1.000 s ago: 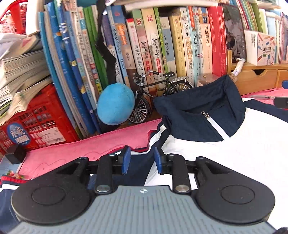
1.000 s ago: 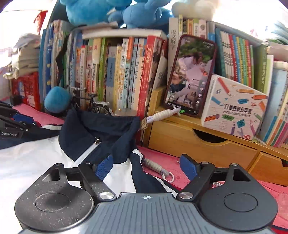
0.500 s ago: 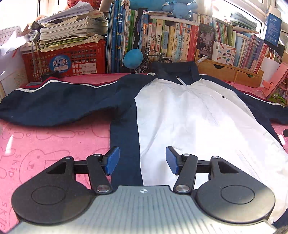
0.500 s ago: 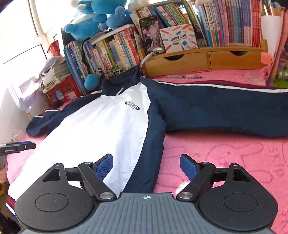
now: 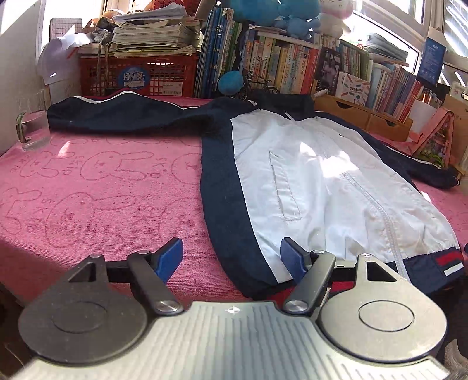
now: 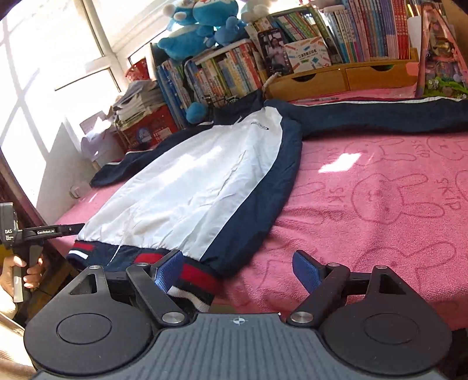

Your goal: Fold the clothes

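Note:
A navy and white zip jacket [image 5: 316, 181] lies flat, front up, on the pink rabbit-print cloth [image 5: 96, 187], sleeves spread to both sides. It also shows in the right wrist view [image 6: 204, 178]. My left gripper [image 5: 231, 257] is open and empty, just above the jacket's left bottom edge at the navy side panel. My right gripper [image 6: 238, 270] is open and empty, over the jacket's right bottom corner by the red and white striped hem [image 6: 190, 277]. The left gripper also shows at the far left of the right wrist view [image 6: 55, 231], held in a hand.
Books [image 5: 280, 61], a red crate [image 5: 140, 73] with paper stacks, a blue ball [image 5: 231, 81], a toy bicycle and wooden drawers [image 5: 362, 117] line the back. A glass mug [image 5: 33, 119] stands at the left edge. Blue plush toys [image 6: 204, 26] sit on the books.
Both grippers have pulled back from the collar to the jacket's bottom hem. The left gripper's jaws have opened wide; the right stays open.

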A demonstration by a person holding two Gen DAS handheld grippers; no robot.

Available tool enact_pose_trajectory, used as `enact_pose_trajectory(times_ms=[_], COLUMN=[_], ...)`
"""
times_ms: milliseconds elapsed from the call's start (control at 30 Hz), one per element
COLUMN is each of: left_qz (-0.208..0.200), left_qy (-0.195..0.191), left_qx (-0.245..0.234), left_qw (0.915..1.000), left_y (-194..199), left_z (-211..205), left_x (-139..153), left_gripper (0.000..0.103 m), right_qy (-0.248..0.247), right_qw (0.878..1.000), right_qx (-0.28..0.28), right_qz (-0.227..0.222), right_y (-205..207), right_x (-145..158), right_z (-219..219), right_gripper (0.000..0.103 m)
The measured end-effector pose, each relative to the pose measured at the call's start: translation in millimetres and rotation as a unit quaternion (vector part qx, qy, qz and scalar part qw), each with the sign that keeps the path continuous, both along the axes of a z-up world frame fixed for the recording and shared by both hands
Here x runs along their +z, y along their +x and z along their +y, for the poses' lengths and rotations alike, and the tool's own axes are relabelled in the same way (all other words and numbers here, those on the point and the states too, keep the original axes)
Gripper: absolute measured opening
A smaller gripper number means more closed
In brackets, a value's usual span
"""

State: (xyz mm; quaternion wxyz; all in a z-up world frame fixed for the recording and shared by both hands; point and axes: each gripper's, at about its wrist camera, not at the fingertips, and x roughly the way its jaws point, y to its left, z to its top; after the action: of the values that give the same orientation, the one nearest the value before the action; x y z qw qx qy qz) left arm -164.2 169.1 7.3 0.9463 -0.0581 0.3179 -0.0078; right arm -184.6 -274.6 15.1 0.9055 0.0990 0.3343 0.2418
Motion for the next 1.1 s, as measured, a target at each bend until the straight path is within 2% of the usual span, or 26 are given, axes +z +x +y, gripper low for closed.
enact_pose_trajectory(times_ms=[133,233,333,433,533,567,633,700,833,933,967,1033,1100], left_qz=[-0.012,-0.022,-0.033,-0.029,-0.038,-0.053,-0.102,-0.121,-0.112,-0.137,-0.142,-0.149,-0.131], left_qy=[0.021,0.055,0.1,0.121,0.17,0.187,0.219,0.241,0.252,0.287,0.291,0.297,0.296], left_qx=[-0.048,-0.075,-0.065,-0.053,-0.021,0.001,0.057,0.092,0.107,0.085,0.077,0.062,0.047], left_qw=[0.9985,0.9954,0.9923,0.9908,0.9845,0.981,0.9686,0.9587,0.9552,0.9442,0.9431,0.9412,0.9451], left_y=[-35,-50,-47,-37,-30,-30,-37,-39,-35,-49,-54,-62,-60], left_z=[-14,-32,-51,-61,-68,-70,-74,-75,-69,-79,-81,-85,-87], left_x=[-1,-8,-18,-31,-44,-45,-43,-39,-34,-25,-21,-16,-22], left_gripper=[0.082,0.088,0.089,0.089,0.089,0.089,0.09,0.09,0.094,0.097,0.1,0.103,0.103], right_qy=[-0.058,-0.109,-0.153,-0.198,-0.246,-0.262,-0.294,-0.322,-0.369,-0.411,-0.414,-0.412,-0.408], right_qw=[0.996,0.988,0.978,0.964,0.943,0.935,0.917,0.904,0.88,0.841,0.831,0.824,0.832], right_qx=[0.035,0.05,0.007,-0.048,-0.109,-0.127,-0.157,-0.169,-0.162,-0.18,-0.192,-0.21,-0.21], right_qz=[-0.05,-0.093,-0.141,-0.169,-0.195,-0.204,-0.219,-0.226,-0.251,-0.304,-0.317,-0.326,-0.312], right_y=[-34,-53,-50,-36,-29,-29,-29,-32,-42,-52,-54,-57,-56], right_x=[-3,-8,-17,-29,-38,-40,-44,-47,-46,-34,-27,-16,-16], right_z=[36,68,94,110,109,106,100,91,82,83,81,71,62], right_gripper=[0.091,0.091,0.091,0.091,0.09,0.09,0.09,0.09,0.09,0.09,0.09,0.093,0.098])
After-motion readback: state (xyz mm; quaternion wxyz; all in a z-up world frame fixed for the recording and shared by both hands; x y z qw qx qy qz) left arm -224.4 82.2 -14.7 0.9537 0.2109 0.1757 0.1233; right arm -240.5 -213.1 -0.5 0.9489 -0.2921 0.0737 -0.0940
